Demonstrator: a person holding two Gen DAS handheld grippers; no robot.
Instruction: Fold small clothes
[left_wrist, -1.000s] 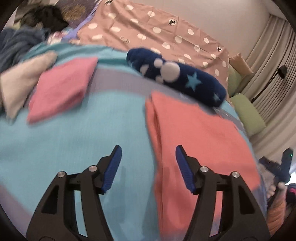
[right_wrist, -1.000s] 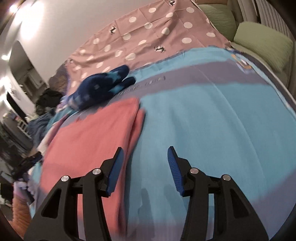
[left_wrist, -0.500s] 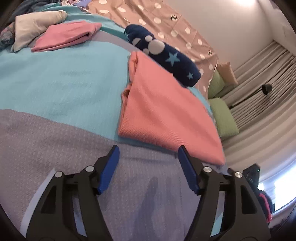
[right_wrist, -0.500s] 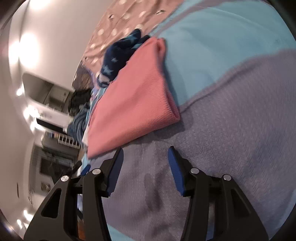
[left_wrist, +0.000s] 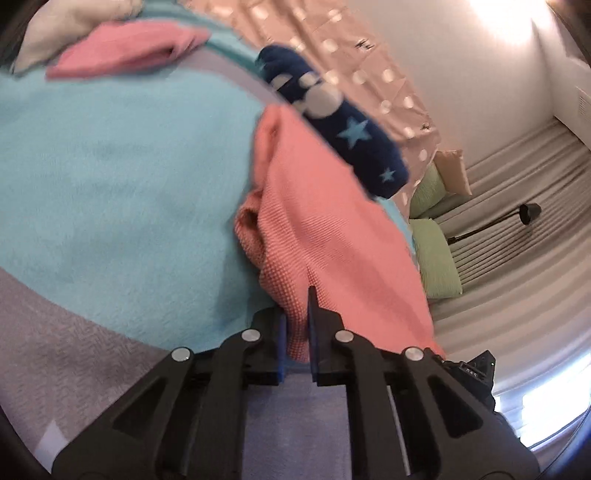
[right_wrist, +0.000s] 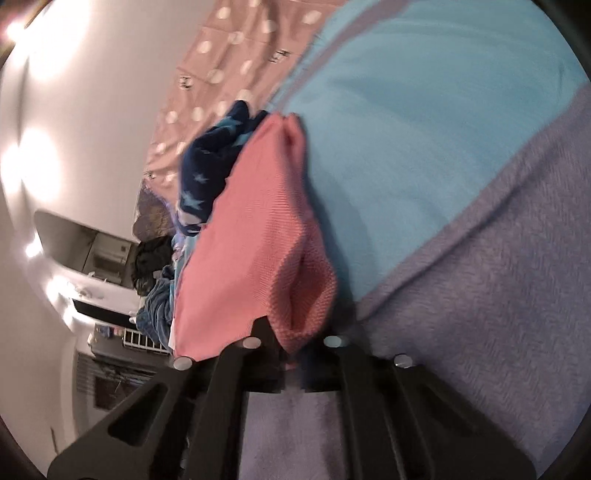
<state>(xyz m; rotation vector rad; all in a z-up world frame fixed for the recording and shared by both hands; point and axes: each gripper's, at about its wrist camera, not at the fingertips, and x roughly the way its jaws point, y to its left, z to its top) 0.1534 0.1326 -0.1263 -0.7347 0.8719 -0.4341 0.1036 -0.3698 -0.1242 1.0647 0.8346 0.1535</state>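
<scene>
Both grippers' jaws have just been closing. The left gripper (left_wrist: 297, 332) is pinching the coral-pink waffle-knit cloth (left_wrist: 332, 236). The right gripper (right_wrist: 293, 354) is clamping its other near corner.

Folded coral waffle-knit garment (left_wrist: 332, 229) lies on blanket.

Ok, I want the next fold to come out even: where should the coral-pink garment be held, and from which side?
By its two near corners, coming from the near hem. The coral-pink garment lies flat, long side running away. The left gripper and right gripper have just closed, each pinching one corner, fabric between the pads.
</scene>
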